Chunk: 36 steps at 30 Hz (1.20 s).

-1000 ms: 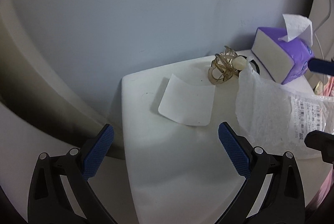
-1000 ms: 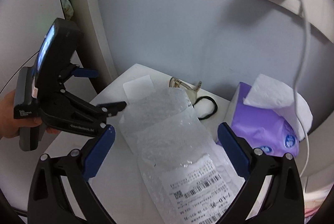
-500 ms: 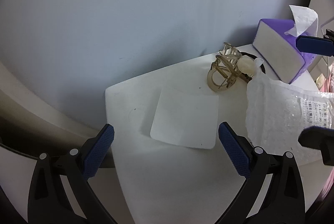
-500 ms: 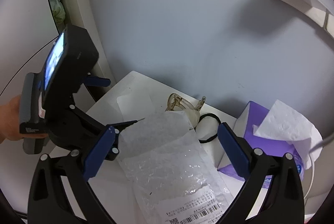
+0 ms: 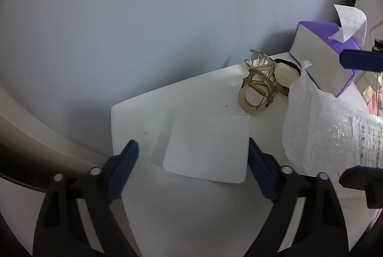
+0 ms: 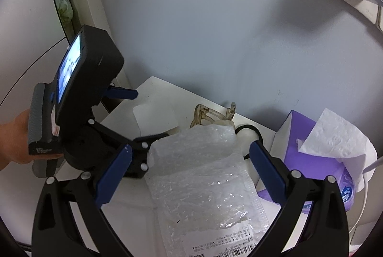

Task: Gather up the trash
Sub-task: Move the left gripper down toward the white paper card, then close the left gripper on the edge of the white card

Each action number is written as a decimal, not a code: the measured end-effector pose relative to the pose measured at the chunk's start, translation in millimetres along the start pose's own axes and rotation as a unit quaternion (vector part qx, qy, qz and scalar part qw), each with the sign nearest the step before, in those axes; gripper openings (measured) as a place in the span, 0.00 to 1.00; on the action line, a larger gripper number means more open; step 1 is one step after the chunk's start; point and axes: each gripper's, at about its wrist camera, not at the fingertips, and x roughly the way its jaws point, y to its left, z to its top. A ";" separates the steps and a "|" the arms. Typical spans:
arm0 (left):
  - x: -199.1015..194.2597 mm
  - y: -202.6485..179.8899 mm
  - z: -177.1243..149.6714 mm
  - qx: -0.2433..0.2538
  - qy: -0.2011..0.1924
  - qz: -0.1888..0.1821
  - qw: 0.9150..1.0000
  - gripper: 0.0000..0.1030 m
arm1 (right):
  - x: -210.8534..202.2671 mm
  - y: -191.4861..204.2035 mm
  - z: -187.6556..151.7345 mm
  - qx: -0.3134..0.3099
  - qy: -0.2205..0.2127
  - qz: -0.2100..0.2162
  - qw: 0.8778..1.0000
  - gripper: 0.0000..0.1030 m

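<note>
With both claws spread, the left claw (image 5: 191,162) framed a flat paper square (image 5: 207,149) at lower centre, best slid to the counter (image 5: 167,108) edge before pinching.

L gripper (image 5: 191,166) held low, jaws spread wide, blue pads (image 5: 122,168) apart, nothing between them. R gripper (image 6: 191,175) likewise agape, pads (image 6: 267,170) well apart, angled down. L unit seen from R cam, tilted fwd, person's hand (image 6: 14,139) wrapped round its grip at far left.
</note>
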 end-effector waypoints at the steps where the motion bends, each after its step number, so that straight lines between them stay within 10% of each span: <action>1: 1.1 2.2 -0.4 -0.002 -0.001 0.000 1.000 0.77 | 0.1 0.1 -0.9 0.001 0.001 0.000 1.000 0.93; 19: -2.6 9.1 0.9 -0.021 -0.020 -0.028 0.999 0.33 | -3.3 4.3 -5.5 0.004 0.000 -0.005 1.000 0.93; 36: -49.6 -17.9 -13.6 -0.045 -0.037 -0.019 0.998 0.13 | -22.0 14.3 -15.0 0.007 0.000 -0.005 1.000 0.93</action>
